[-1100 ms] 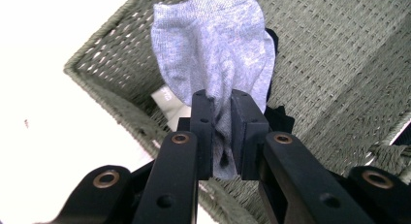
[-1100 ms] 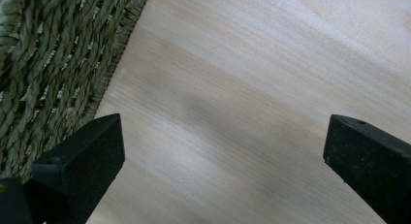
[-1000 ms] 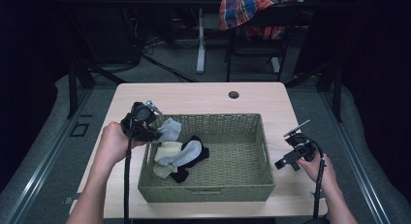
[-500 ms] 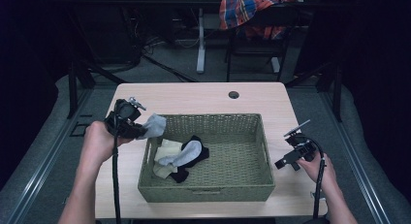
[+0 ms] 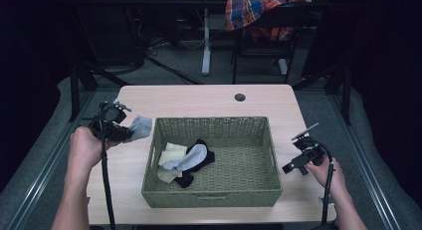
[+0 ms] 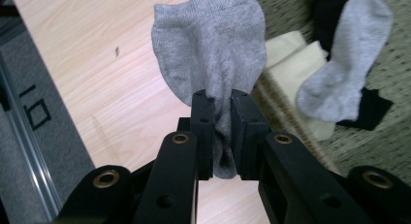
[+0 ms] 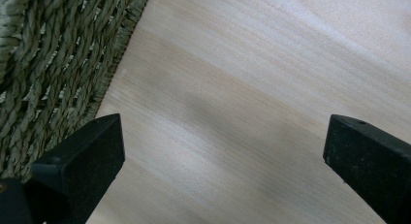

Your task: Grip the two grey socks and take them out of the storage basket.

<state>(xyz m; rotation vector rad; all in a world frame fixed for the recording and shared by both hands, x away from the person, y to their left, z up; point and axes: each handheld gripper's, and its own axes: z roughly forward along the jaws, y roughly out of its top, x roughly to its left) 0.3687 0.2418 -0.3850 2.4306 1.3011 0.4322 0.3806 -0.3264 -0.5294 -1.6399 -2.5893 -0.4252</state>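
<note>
**Grey sock pulled clear of basket, left side**

Left gripper was clenched on a grey ankle sock, held over the bare table just left of the wicker basket. Sock looked light, soft and limp, drooping from the pinch; a bunched mid-fabric grip seemed secure enough. Second grey sock lay in the basket's left part atop cream and black ones. Right gripper sat right of basket, jaws wide apart, nothing between them.
</note>
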